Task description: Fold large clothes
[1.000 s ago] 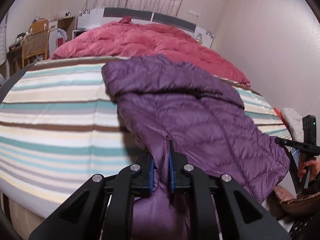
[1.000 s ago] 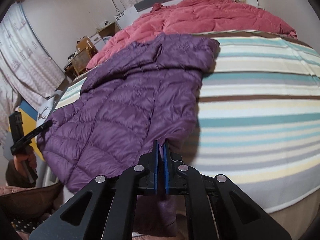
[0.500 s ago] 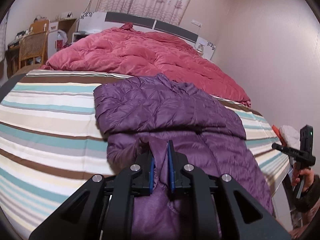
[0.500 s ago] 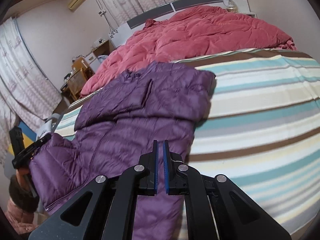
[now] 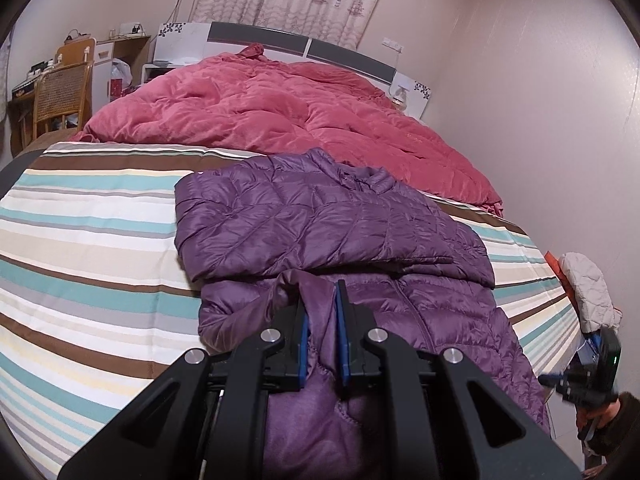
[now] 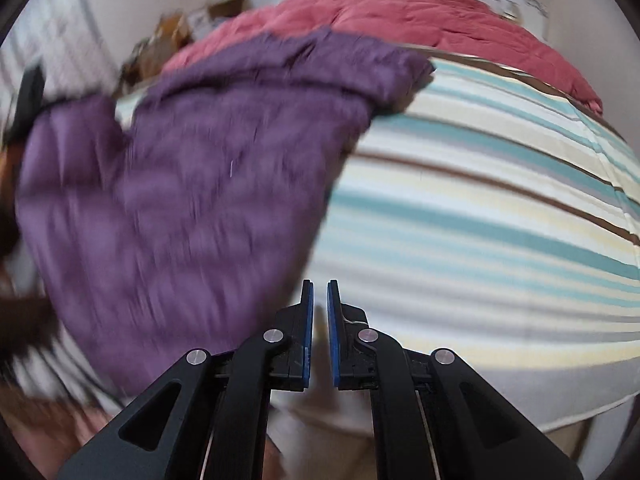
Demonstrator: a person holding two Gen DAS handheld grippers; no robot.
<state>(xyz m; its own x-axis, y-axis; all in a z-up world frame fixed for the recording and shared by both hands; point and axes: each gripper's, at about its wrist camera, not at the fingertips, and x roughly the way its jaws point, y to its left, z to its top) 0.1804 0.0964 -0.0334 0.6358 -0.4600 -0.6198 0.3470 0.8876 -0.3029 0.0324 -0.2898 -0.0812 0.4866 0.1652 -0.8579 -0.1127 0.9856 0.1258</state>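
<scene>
Purple puffer jacket (image 5: 332, 220) lies on the striped bed (image 5: 88, 240) in the left wrist view, its upper part folded over the body near the red quilt (image 5: 280, 116), and the left tongs (image 5: 323, 332) are clamped on a bunched fold of its lower part at the bed's near edge. In the blurred right wrist view the jacket covers the bed's left side, while the right tongs (image 6: 319, 320) sit together with nothing between them, over the near edge just beside the jacket.
</scene>
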